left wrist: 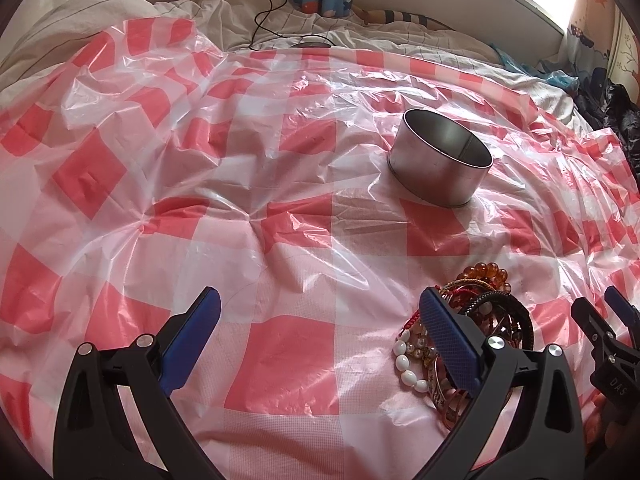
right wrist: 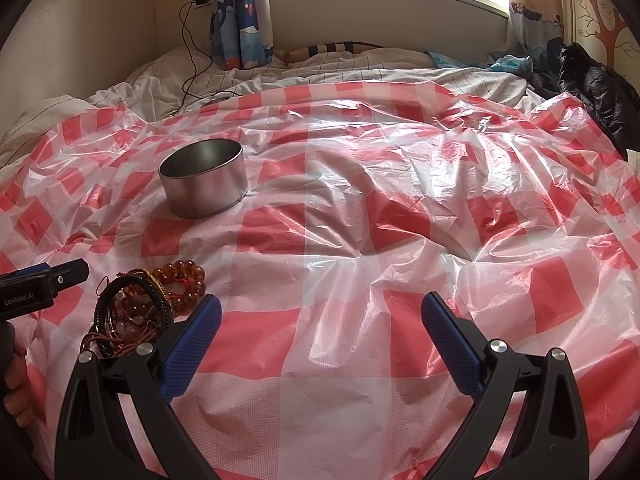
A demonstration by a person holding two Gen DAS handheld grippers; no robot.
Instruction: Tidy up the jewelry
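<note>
A pile of bracelets (left wrist: 476, 320) lies on the red-and-white checked plastic sheet (left wrist: 280, 208): amber beads, white beads, dark cords and metal bangles. My left gripper (left wrist: 320, 312) is open, with its right finger in front of the pile's left side. A round metal tin (left wrist: 440, 160) stands open farther back. In the right wrist view the pile (right wrist: 140, 312) sits at the lower left, beside my open right gripper (right wrist: 320, 316), and the tin (right wrist: 202, 178) stands behind it. Nothing is held between either pair of fingers.
The sheet covers a bed with rumpled white bedding (right wrist: 320, 76) at the back. A black cable (right wrist: 188, 60) runs from a wall charger onto the bed. Dark clothing (right wrist: 592, 88) lies at the far right. A curtain (right wrist: 240, 12) hangs by the window.
</note>
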